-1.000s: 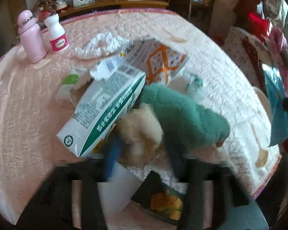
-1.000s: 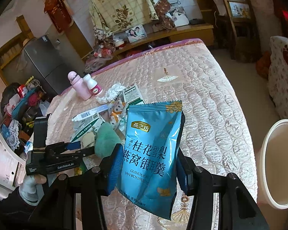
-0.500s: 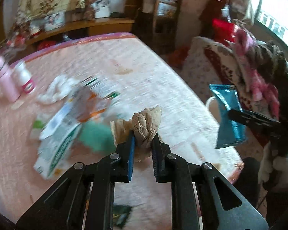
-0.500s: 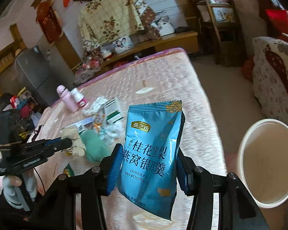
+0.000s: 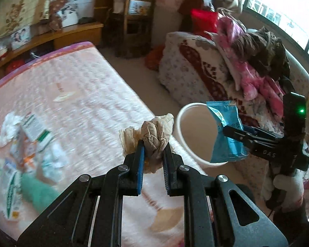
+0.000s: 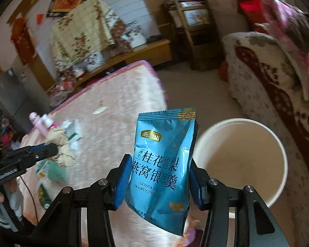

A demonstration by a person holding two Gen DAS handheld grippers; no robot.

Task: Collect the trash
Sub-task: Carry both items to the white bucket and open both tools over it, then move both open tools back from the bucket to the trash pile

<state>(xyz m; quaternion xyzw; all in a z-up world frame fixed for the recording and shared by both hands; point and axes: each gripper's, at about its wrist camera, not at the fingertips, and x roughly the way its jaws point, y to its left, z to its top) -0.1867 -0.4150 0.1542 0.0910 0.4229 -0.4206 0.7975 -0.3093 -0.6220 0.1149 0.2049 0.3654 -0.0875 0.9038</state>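
Now both tools have swung from the bed (image 5: 76, 94) toward the white bin (image 5: 195, 135): left tool (image 5: 153, 144) clamped on crumpled paper (image 5: 154, 133), right tool (image 6: 158, 177) clamped on blue packet (image 6: 164, 154), drop imminent.

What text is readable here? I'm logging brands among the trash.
"桂花雪梨 燕窝银耳羹", "GUIHUAXUELI YANWOYINER…" (partly cut off): blue packet in the right gripper.
"GenRobot.AI": left gripper's body, blurred.
Packet's gold logo and bottom line: too small.
Green-and-white carton on the bed: blurred.
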